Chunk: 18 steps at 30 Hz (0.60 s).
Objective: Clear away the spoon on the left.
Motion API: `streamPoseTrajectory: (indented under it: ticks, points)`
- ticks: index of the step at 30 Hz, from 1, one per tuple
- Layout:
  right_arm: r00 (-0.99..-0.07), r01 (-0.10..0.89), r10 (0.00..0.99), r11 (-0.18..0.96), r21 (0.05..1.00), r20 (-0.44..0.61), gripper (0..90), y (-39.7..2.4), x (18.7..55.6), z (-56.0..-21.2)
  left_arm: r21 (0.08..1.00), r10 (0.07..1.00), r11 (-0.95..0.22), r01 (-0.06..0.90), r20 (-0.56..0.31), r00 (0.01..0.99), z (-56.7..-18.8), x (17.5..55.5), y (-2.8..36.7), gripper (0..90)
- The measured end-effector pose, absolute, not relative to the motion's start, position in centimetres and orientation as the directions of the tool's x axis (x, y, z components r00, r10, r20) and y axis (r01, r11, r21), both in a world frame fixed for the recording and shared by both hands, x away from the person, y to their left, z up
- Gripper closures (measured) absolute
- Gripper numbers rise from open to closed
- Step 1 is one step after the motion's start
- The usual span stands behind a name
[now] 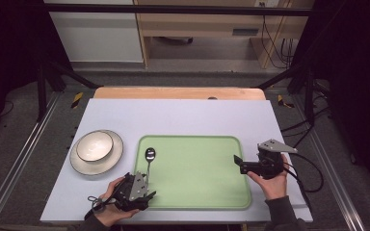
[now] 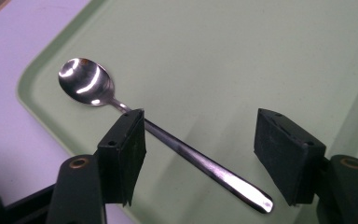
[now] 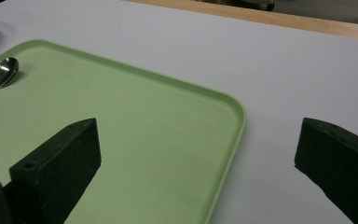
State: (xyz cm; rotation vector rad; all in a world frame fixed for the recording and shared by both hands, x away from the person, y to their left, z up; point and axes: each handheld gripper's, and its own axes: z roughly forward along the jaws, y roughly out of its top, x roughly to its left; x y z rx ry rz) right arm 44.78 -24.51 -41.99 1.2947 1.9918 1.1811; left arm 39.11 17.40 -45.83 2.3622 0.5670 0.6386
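Spoon (image 1: 149, 161) lying flat on the green tray (image 1: 202, 192), over at the tray's left edge in the high view, bowl end pointing toward the top of the frame, handle running down toward the lower left.

Left gripper (image 1: 142, 192) sitting at the lower left of the high view, right at the tray's bottom-left corner, held in the left hand (image 1: 108, 204). In the left gripper view, spoon handle (image 2: 205, 165) passing between the two black jaws on a slant, running close by the left pad (image 2: 128, 149), well clear of the right pad (image 2: 279, 154). Jaws spread wide, not pinching anything, spoon resting on the tray by itself.

Right gripper (image 1: 238, 163) at the right side of the high view, hovering over the tray's right edge, held in the right hand (image 1: 272, 183). Jaws parted wide in the right gripper view too, nothing between them, just tray rim (image 3: 240, 121) and pale tabletop (image 3: 279, 70) underneath.

White bowl (image 1: 94, 146) stacked on a plate (image 1: 113, 161) left of the tray, on the tabletop, well apart from both grippers.
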Motion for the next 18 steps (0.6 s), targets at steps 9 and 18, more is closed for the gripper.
streamPoseTrajectory:
  ticks: [9, 18]
  points:
    - [-0.424, 0.473, 0.904, 0.166, 0.865, 0.058, 0.6, -24.8, 44.6, -41.7, 0.769, 0.657, -0.569, 0.293, 0.211, 0.723, -44.7, 39.7, 19.8, 30.9]
    - [-0.416, 0.465, 0.908, 0.164, 0.870, 0.051, 0.5, -25.1, 44.5, -41.5, 0.864, 0.782, -0.376, 0.335, 0.102, 0.615, -43.8, 40.0, 22.5, 27.8]
